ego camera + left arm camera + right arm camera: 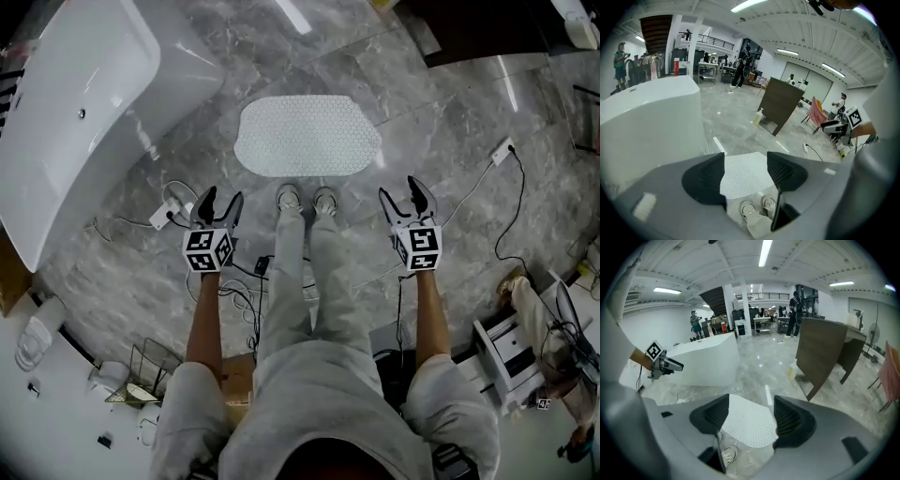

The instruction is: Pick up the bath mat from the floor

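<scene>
A white dotted bath mat (307, 137) lies flat on the grey marble floor, just beyond the person's shoes (307, 199). My left gripper (217, 203) hangs open to the left of the shoes, well short of the mat, with nothing between its jaws. At the right of the shoes my right gripper (407, 199) is also open and empty. Through the left gripper's jaws (746, 174) the mat (743, 176) shows ahead. The right gripper view frames the mat (750, 423) between its spread jaws (746, 417) too.
A white bathtub (70, 103) stands at the left, close to the mat. Cables and a power strip (170, 208) lie on the floor by my left gripper; another strip (502, 150) and cord run at the right. A dark cabinet (824, 352) stands beyond the mat. Equipment (514, 342) clutters the near right.
</scene>
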The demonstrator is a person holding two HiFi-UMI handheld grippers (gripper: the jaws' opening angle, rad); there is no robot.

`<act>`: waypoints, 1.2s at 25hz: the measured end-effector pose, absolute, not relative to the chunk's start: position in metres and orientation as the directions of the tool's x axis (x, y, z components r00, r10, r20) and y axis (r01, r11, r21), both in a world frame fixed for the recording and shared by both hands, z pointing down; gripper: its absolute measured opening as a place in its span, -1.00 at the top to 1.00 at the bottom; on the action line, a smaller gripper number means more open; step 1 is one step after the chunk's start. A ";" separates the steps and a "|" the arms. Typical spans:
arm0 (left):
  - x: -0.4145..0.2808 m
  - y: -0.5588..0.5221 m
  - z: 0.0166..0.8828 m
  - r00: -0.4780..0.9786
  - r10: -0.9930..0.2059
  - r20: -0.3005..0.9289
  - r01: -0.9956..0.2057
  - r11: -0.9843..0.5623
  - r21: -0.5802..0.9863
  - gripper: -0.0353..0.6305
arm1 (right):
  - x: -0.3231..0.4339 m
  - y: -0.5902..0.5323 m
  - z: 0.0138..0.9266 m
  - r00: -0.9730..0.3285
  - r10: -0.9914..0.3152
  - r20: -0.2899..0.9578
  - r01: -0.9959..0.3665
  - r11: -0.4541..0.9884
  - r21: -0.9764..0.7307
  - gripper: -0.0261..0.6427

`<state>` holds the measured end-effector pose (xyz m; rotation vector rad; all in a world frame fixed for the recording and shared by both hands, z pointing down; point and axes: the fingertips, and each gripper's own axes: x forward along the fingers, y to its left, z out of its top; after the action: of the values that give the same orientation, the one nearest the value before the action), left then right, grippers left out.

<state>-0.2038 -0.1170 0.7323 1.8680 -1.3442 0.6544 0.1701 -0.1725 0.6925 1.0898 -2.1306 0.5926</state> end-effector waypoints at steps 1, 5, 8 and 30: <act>-0.205 -0.116 0.743 0.327 -0.567 0.756 -0.945 -0.189 0.267 0.07 | 0.169 -0.169 0.703 -0.431 -0.522 0.736 -0.830 0.549 -0.097 0.07; -0.213 -0.113 0.783 0.326 -0.551 0.768 -0.945 -0.187 0.267 0.05 | 0.161 -0.150 0.741 -0.440 -0.484 0.757 -0.825 0.551 -0.127 0.07; -0.219 -0.111 0.816 0.326 -0.541 0.775 -0.945 -0.187 0.267 0.03 | 0.158 -0.139 0.772 -0.440 -0.456 0.774 -0.822 0.552 -0.142 0.07; -0.243 -0.070 1.028 0.300 -0.471 0.829 -0.954 -0.152 0.259 -0.16 | 0.172 -0.120 0.970 -0.401 -0.418 0.815 -0.825 0.552 -0.122 0.02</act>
<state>-0.2427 -0.0700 1.0283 1.7618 -1.2895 0.7539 0.1724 -0.1197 0.9704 0.9986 -2.0243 0.6773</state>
